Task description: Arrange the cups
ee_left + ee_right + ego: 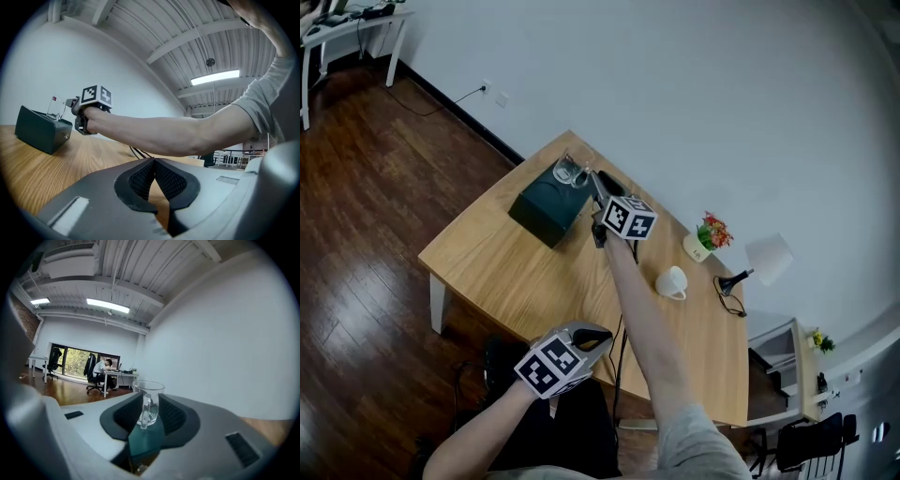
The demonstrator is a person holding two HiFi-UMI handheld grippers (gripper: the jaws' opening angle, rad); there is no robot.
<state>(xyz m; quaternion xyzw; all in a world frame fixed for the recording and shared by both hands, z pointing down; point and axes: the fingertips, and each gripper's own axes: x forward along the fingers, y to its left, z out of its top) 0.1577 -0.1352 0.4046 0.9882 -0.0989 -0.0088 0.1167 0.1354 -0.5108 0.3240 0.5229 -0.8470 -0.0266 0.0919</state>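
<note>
Right gripper (148,415) stands released, jaws apart around the glass mug (151,393) on the dark green box (144,442); best backed straight out (handle faces it); left gripper (154,180) clenched, empty.

The table (516,272) is pale honey wood with fine grain, the floor (366,187) dark reddish-brown boards. The box (546,208) is dark green, the glass cup (148,404) clear, the mug (672,282) white. The left gripper (154,180) and right gripper (146,416) are grey, with black meshed pads (140,180) and black-and-white square-patterned cubes.
</note>
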